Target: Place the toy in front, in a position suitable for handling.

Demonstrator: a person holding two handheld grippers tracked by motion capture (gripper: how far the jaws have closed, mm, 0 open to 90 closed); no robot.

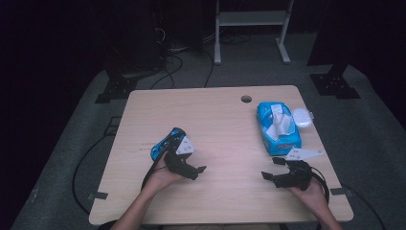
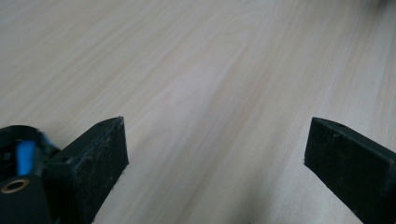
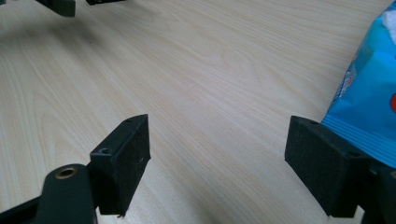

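Observation:
A blue pack of wet wipes [image 1: 277, 127] lies at the right of the wooden table [image 1: 220, 124], its flap open with white wipes showing. In the right gripper view the pack [image 3: 369, 102] lies just beyond the right-hand jaw. My right gripper [image 1: 271, 168] rests low near the front right, pointing left, jaws open on bare wood [image 3: 219, 144]. Left of centre, my left gripper [image 1: 198, 172], black and blue with a grey plate, points right. Its jaws stand wide apart over the table [image 2: 215, 144] with nothing between them.
A white round lid [image 1: 302, 117] sits beside the pack near the right edge. A cable hole [image 1: 246, 99] is at the table's back. Cables trail from both grippers off the front edge. A white stand [image 1: 251, 28] is on the floor behind.

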